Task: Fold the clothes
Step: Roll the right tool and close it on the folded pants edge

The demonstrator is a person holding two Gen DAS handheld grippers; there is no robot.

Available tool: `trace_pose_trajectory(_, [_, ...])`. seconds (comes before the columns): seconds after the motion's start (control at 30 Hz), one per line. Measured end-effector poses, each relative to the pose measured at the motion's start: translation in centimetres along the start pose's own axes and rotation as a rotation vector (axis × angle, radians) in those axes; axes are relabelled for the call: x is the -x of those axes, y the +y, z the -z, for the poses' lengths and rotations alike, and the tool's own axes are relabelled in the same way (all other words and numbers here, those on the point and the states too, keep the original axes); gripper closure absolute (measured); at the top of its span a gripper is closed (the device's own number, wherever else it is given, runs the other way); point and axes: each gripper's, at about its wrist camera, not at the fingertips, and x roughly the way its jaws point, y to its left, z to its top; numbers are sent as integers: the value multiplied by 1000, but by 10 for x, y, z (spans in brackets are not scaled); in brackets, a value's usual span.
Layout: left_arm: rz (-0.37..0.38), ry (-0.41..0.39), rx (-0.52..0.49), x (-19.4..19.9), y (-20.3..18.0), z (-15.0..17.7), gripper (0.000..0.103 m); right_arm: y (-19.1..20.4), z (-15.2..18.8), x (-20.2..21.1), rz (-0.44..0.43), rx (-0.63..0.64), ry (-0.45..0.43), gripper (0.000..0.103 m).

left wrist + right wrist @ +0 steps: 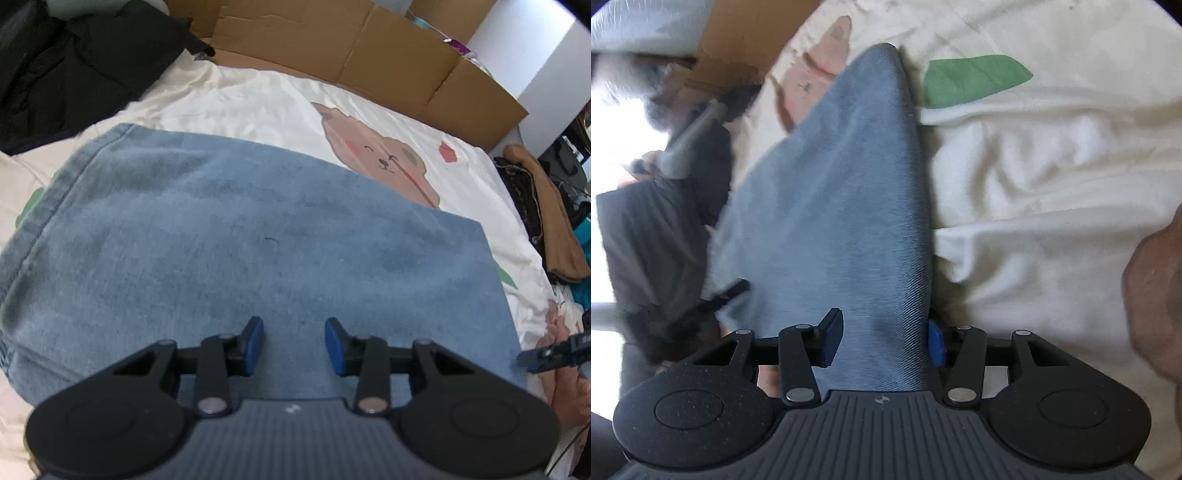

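**Denim on the bed: left tongs empty, right tongs astride a fold**

Left gripper (294,345): jaws parted, blue pads (255,341) clear of each other, nothing between them. It hovers over the near part of the blue denim garment (236,236), which lies flat and smooth on the bed sheet (236,99), its stitched hem running down the left side.

Right gripper (882,338): jaws spread wide, a raised fold of the same denim garment (842,192) passing between them. Whether the pads are pressing on the cloth cannot be told; that view is blurred. In the left wrist view this gripper (554,352) shows at the garment's right edge.

Surroundings: the cream sheet carries a bear print (384,158) and a green leaf print (975,79). Flattened cardboard (369,48) lines the far side of the bed. Dark clothing (74,62) is heaped at the far left corner; a tan garment (550,218) lies at the right edge.
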Motion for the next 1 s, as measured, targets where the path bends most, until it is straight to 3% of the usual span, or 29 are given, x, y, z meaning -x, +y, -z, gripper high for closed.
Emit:
trace_pose_trajectory(0.1, [5, 5, -2, -1, 0, 2, 63, -3, -2, 6, -86, -35, 6, 54])
trace_pose_trajectory(0.3, [14, 11, 7, -2, 3, 4, 63, -24, 6, -13, -82, -131, -13, 54])
trace_pose_trajectory(0.43, [7, 18, -3, -3, 0, 4, 61, -30, 8, -24, -137, -185, -24, 54])
trace_pose_trajectory(0.6, [4, 22, -14, -3, -4, 8, 59, -27, 11, -8, -222, -194, -22, 66])
trace_pose_trajectory(0.83, [4, 25, -13, -2, -5, 15, 58, -15, -4, -19, -123, -112, 26, 66])
trace_pose_trajectory(1.0, [5, 18, -8, -2, -5, 18, 58, -15, -9, -30, -115, -116, 6, 66])
